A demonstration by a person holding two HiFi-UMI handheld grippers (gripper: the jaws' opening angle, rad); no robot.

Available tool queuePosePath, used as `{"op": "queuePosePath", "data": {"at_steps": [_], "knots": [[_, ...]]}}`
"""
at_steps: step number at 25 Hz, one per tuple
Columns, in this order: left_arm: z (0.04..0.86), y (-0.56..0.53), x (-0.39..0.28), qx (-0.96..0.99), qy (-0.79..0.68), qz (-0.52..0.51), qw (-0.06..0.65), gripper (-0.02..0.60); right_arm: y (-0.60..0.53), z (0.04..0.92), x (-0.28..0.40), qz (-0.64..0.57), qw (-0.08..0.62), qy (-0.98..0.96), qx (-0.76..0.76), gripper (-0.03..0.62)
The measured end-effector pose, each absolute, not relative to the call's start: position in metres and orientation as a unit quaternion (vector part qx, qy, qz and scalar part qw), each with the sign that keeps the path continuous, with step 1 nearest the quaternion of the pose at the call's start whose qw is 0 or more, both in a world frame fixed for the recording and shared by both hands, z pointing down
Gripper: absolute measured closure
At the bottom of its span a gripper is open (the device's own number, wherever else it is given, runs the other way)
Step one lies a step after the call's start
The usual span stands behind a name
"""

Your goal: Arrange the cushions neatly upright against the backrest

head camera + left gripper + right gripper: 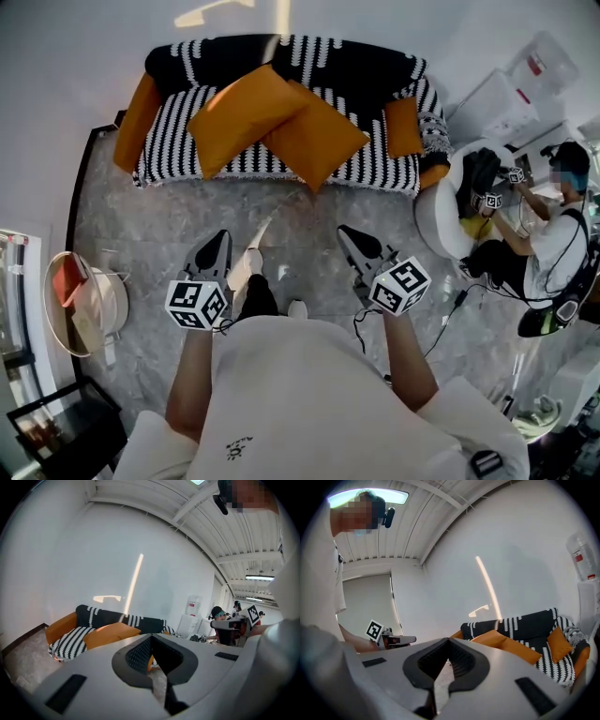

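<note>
With your left gripper point(217, 244) and right gripper point(351, 237) both clenched on nothing, well short of the sofa point(361, 67), pinch the orange cushions point(246, 112) slumped overlapping at mid-seat by a top corner, as they look light and floppy

Seated person point(548, 246) right; round side table point(114, 298) left, possibly holding books; marble floor point(309, 262).

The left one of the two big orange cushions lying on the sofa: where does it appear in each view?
Head view: cushion, upper middle, on the seat.
Left gripper view: cushion, lower left, left of centre.
Right gripper view: cushion, low, just right of centre.
Shared landmark: the black-and-white striped sofa backrest behind it.
</note>
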State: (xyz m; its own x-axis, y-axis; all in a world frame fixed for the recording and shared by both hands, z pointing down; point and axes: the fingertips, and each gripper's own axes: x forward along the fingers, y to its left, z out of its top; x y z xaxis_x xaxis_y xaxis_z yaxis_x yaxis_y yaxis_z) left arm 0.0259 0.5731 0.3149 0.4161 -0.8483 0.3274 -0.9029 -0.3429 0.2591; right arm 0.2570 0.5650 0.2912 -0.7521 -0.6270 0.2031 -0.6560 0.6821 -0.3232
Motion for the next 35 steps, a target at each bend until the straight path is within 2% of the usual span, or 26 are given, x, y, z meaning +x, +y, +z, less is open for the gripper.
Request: {"op": "queuePosePath", "data": {"at_steps": [13, 35], "knots": [[0.33, 0.455, -0.01, 0.82, -0.516, 0.065, 0.239, 0.565, 0.467, 0.298, 0.212, 0.196, 0.061, -0.908, 0.365, 0.572], [0.377, 0.32, -0.143, 0.814, -0.514, 0.12, 0.242, 0.565, 0.316, 0.317, 0.118, 0.172, 0.12, -0.881, 0.424, 0.572]]}}
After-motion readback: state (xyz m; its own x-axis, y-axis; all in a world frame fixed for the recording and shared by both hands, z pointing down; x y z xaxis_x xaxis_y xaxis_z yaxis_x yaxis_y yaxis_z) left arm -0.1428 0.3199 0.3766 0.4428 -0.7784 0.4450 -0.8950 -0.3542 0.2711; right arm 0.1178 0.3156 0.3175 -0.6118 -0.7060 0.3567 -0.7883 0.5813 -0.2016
